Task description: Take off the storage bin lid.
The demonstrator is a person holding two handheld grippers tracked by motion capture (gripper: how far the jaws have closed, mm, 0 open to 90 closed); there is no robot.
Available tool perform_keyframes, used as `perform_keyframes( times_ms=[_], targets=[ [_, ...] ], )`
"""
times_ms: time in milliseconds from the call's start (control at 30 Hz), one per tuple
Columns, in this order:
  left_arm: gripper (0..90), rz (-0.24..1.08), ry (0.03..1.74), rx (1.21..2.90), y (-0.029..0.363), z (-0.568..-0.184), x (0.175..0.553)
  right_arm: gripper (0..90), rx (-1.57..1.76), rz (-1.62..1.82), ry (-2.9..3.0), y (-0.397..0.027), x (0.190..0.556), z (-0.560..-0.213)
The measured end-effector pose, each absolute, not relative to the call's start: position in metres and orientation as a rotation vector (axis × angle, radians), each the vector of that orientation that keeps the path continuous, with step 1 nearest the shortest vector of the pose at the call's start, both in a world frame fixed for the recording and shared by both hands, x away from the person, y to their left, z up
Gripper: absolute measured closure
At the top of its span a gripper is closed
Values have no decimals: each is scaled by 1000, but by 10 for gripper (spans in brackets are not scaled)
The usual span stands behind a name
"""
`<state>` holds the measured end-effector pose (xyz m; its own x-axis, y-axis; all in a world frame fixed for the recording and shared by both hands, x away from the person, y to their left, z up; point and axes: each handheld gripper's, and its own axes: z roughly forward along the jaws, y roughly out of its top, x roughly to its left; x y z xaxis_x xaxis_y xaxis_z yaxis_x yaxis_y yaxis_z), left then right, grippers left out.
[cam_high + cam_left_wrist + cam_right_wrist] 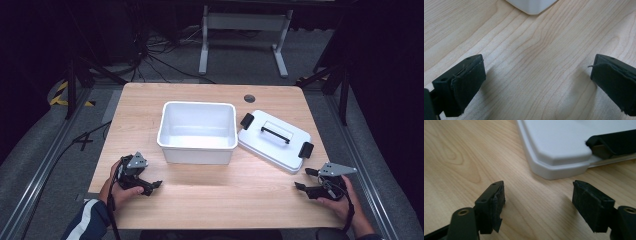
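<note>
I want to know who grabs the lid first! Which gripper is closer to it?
The right gripper is closer: it sits just in front of the lid's near corner, jaws open. The left gripper is far across the table, in front of the white bin.

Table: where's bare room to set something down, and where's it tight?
Free: the front strip of the table between the left gripper and right gripper, the left side beside the white bin, and the far edge behind it. Tight: the right side, where the lid sits close beside the bin.
</note>
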<state>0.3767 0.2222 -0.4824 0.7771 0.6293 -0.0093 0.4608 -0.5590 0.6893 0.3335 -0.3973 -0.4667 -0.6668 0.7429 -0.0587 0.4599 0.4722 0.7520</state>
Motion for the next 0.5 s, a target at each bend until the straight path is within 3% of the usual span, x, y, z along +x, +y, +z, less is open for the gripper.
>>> perform_keyframes(
  times_ms=[500],
  targets=[
    [2,310,806,2265,222,-482,377,243,1115,1011,2302,-396,333,-467]
  ],
)
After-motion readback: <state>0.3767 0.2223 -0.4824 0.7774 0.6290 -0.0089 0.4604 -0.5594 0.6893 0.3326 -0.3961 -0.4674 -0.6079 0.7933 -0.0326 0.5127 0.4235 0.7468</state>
